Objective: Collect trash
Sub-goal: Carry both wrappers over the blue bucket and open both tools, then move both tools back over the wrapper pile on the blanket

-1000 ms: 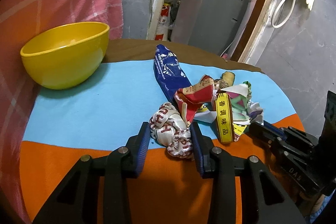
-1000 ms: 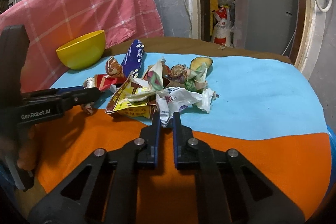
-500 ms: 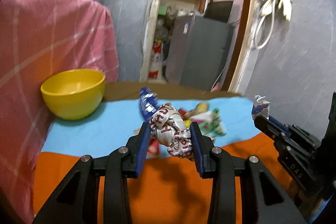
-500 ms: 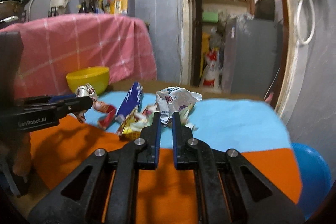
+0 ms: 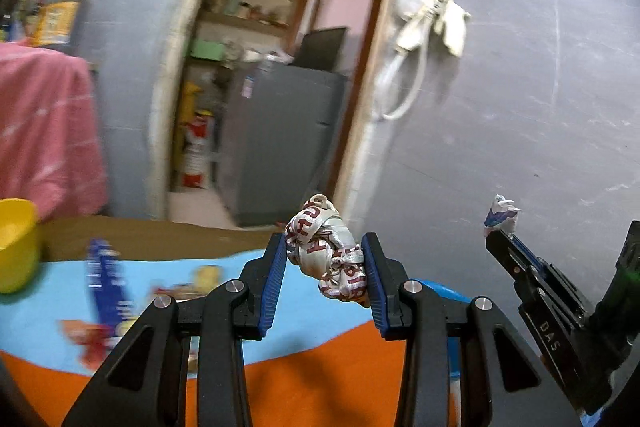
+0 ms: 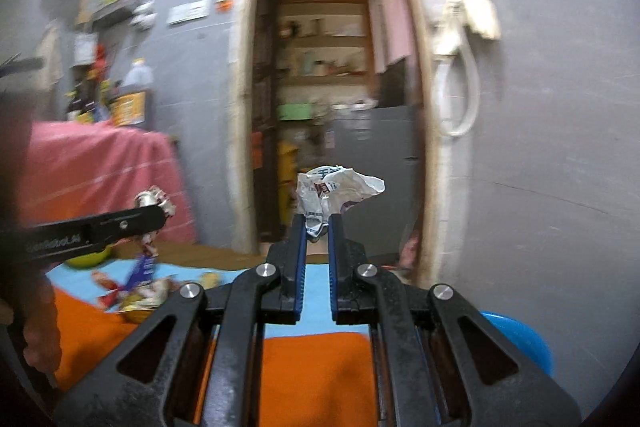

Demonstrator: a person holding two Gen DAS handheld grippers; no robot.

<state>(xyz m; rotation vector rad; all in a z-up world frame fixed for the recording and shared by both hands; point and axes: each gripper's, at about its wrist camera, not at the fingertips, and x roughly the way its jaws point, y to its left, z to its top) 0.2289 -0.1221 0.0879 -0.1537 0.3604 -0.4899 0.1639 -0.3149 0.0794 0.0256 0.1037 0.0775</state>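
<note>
The left gripper (image 5: 325,259) clamps a crumpled wrapper (image 5: 328,251) above the tabletop's (image 5: 320,367) orange near edge. The right gripper (image 6: 317,227) pinches white paper (image 6: 336,187), high over the trash pile (image 6: 136,291). A blue bin (image 6: 516,339) sits beyond the right edge.

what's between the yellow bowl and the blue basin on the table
In the right wrist view, the leftover wrappers lie on the cloth between the yellow bowl and the blue basin. Both grippers' jaws hold their crumpled pieces above that stretch.

A home kitchen: grey fridge (image 5: 280,143), pantry shelves (image 6: 324,43), oil jug (image 5: 60,11), yellow bowl (image 5: 16,247).
</note>
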